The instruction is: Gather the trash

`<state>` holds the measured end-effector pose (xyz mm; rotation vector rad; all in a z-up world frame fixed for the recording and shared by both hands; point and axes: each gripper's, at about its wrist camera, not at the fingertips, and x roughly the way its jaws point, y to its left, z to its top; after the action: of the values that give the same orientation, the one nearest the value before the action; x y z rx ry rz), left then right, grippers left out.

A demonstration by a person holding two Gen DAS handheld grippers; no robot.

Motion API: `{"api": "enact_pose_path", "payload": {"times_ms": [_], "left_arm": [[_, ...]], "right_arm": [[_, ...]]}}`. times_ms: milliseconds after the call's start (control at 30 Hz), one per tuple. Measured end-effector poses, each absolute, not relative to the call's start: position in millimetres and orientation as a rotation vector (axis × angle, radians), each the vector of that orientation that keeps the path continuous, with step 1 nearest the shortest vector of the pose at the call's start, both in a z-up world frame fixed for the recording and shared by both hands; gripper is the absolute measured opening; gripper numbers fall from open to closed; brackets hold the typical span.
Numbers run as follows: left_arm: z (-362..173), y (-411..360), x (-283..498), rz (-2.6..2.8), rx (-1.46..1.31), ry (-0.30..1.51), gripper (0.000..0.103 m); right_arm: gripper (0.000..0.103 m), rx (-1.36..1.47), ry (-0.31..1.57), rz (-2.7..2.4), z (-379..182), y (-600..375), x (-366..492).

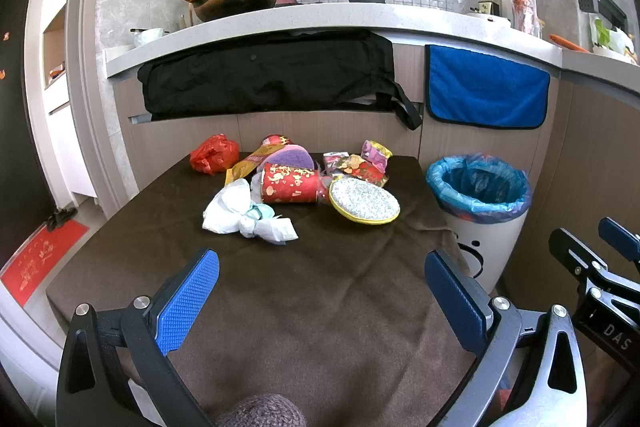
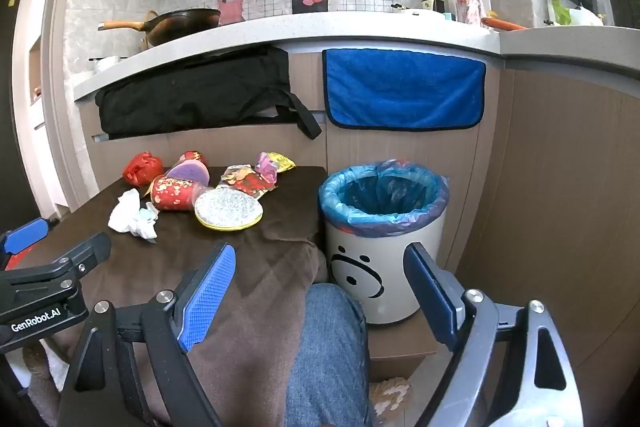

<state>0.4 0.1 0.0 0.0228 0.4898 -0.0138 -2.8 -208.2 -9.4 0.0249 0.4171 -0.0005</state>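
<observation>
Trash lies at the far end of a brown-clothed table (image 1: 320, 299): a crumpled white tissue (image 1: 244, 215), a red paper cup on its side (image 1: 290, 183), a silver disc with a yellow rim (image 1: 364, 201), a red plastic bag (image 1: 214, 154), a purple pad (image 1: 286, 158) and snack wrappers (image 1: 362, 165). A white bin with a blue liner (image 1: 478, 187) stands right of the table, also in the right wrist view (image 2: 384, 199). My left gripper (image 1: 322, 291) is open and empty over the near table. My right gripper (image 2: 320, 287) is open and empty near the bin's front.
A kitchen counter (image 1: 320, 17) runs behind with a wok (image 1: 236, 1), bottles and a hanging blue towel (image 1: 486, 89) and black bag (image 1: 264, 75). The person's knee in jeans (image 2: 328, 343) is below the right gripper. A red mat (image 1: 36, 263) lies on the floor at left.
</observation>
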Motion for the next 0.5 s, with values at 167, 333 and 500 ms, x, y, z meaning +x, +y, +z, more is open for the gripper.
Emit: {"api": "enact_pose_path", "payload": {"times_ms": [167, 333, 500], "left_arm": [[0.0, 0.0, 0.4, -0.014, 0.022, 0.490, 0.102], [0.6, -0.2, -0.6, -0.015, 0.021, 0.488, 0.102], [-0.1, 0.4, 0.0, -0.014, 0.020, 0.487, 0.102]], "right_arm": [[0.084, 0.028, 0.418, 0.000, -6.4, -210.1, -7.2], [0.084, 0.024, 0.418, -0.002, -9.1, -208.4, -3.1], [0.084, 0.024, 0.417, -0.002, -9.1, -208.4, -4.1]]}}
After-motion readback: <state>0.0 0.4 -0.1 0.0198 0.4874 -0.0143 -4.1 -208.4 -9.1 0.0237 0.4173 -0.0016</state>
